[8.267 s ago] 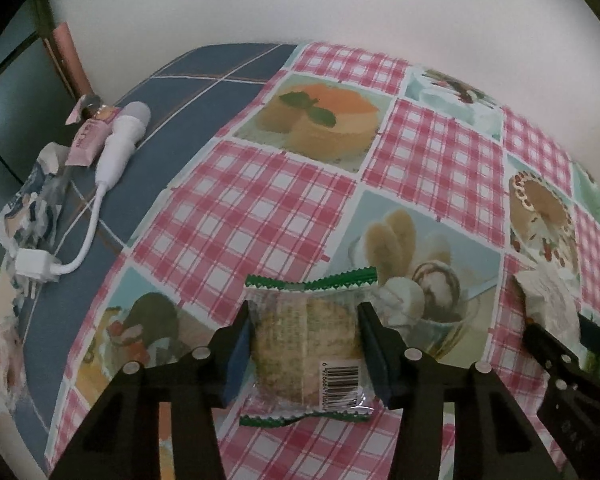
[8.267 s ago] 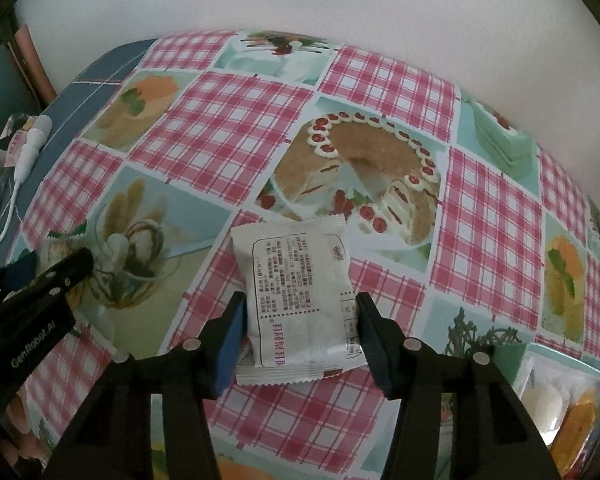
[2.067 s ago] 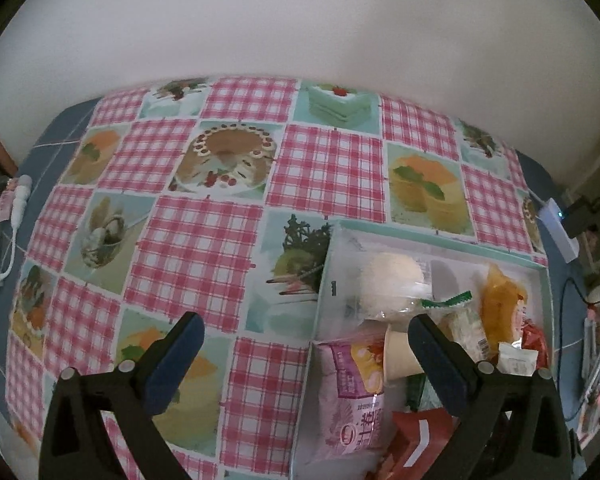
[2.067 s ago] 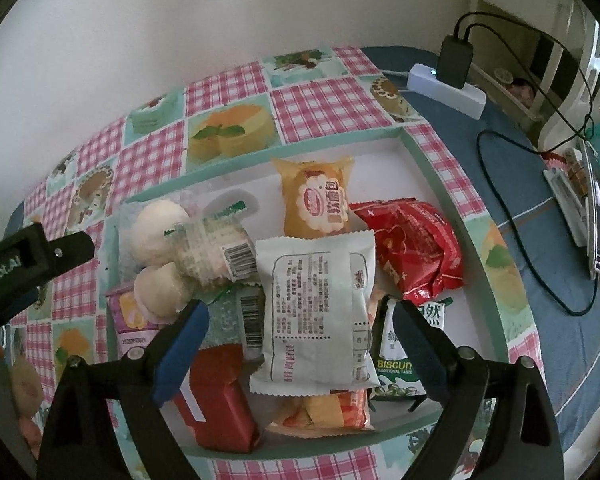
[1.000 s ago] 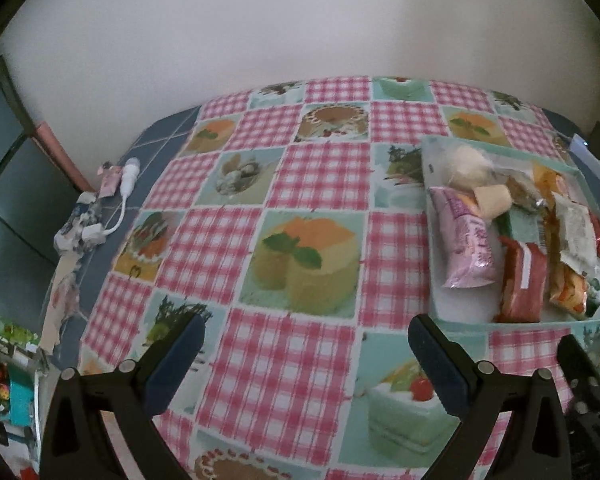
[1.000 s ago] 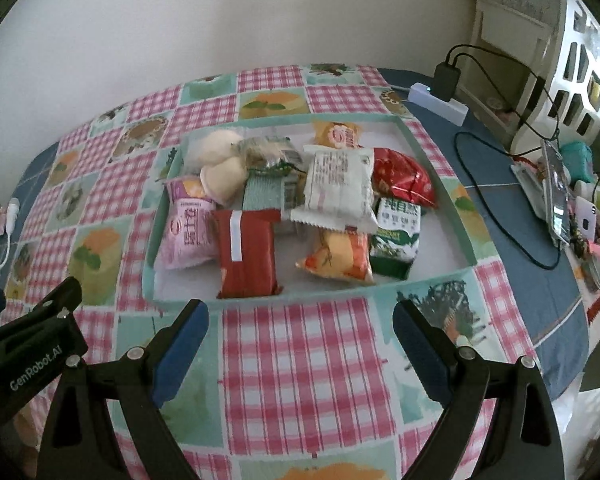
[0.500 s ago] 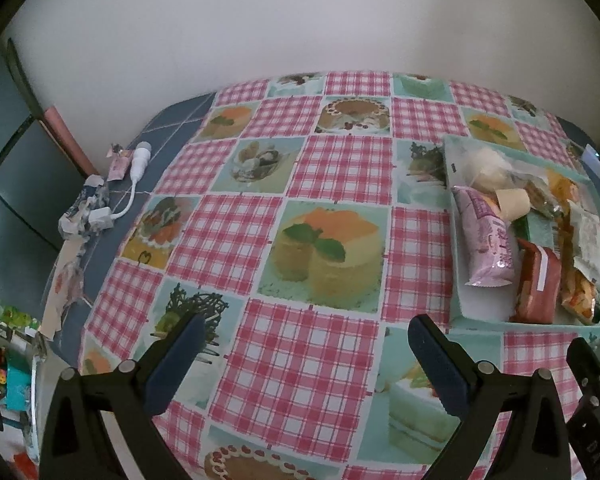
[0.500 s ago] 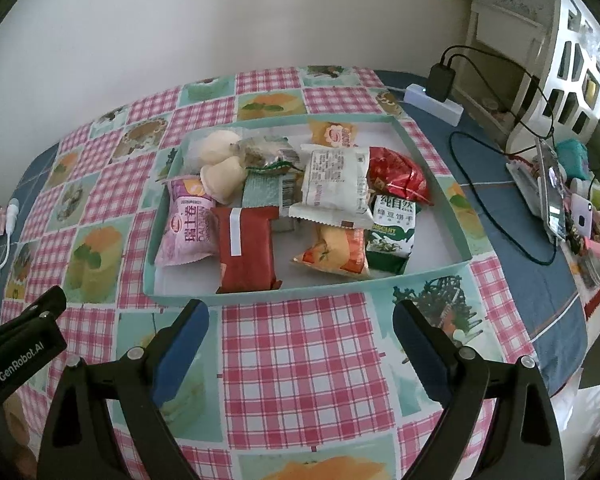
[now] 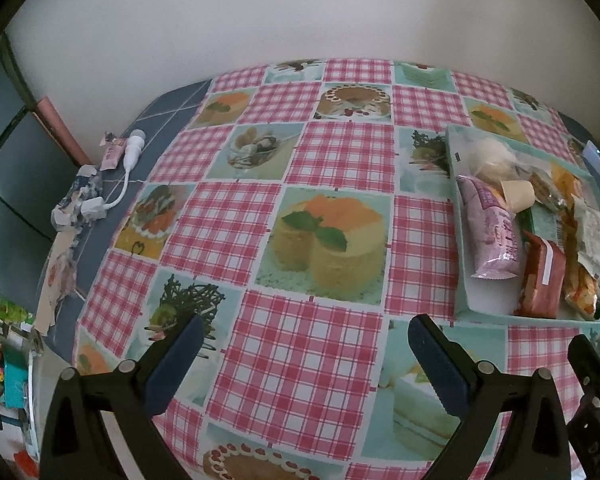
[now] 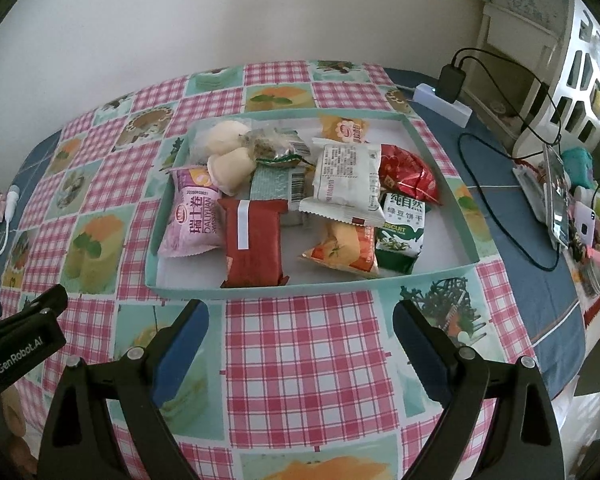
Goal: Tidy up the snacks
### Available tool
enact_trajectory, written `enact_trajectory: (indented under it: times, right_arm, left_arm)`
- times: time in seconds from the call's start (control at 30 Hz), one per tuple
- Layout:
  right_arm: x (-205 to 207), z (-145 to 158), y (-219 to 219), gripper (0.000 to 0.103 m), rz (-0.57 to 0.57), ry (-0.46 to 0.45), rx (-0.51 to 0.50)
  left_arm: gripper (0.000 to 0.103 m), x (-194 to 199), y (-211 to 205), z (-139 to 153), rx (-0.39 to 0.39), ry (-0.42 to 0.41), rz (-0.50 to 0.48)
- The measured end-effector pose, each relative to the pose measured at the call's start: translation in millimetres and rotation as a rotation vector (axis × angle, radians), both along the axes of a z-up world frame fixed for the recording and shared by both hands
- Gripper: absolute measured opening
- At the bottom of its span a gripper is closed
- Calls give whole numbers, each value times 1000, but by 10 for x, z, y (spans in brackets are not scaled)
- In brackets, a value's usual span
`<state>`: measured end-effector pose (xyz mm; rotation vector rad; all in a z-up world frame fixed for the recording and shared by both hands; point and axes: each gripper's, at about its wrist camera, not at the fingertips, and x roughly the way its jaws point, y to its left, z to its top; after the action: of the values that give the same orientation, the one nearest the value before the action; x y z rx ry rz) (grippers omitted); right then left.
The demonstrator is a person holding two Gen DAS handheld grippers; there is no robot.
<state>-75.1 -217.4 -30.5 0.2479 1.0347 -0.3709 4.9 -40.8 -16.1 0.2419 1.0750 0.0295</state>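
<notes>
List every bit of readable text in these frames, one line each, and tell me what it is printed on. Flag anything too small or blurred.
"GenRobot.AI": side of the left gripper, seen from the right wrist.
"DALIYUAN", with large Chinese characters: pink snack packet.
"BISCUIT", under Chinese characters: green and white packet.
Dense small print: white packet, too small to read.
Barcode digits: grey-green packet, blurred.
Logo: orange packet, unreadable.

Two black hand-held grippers point steeply downward, side by side. The left gripper [image 9: 305, 330] has its blue-padded fingers [image 9: 176, 360] spread wide apart, with nothing between them. The right gripper [image 10: 300, 318] is likewise spread wide and holds nothing. In the right wrist view, the left gripper's black body juts in at the lower left edge.
</notes>
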Motion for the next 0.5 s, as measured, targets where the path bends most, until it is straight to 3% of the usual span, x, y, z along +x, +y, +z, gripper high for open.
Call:
enact_trajectory:
  times: [0.5]
  right_arm:
    - [1,4,5,94,-2,0,-1]
  left_arm:
    - [103,-1,-31,20,-29,6,-16]
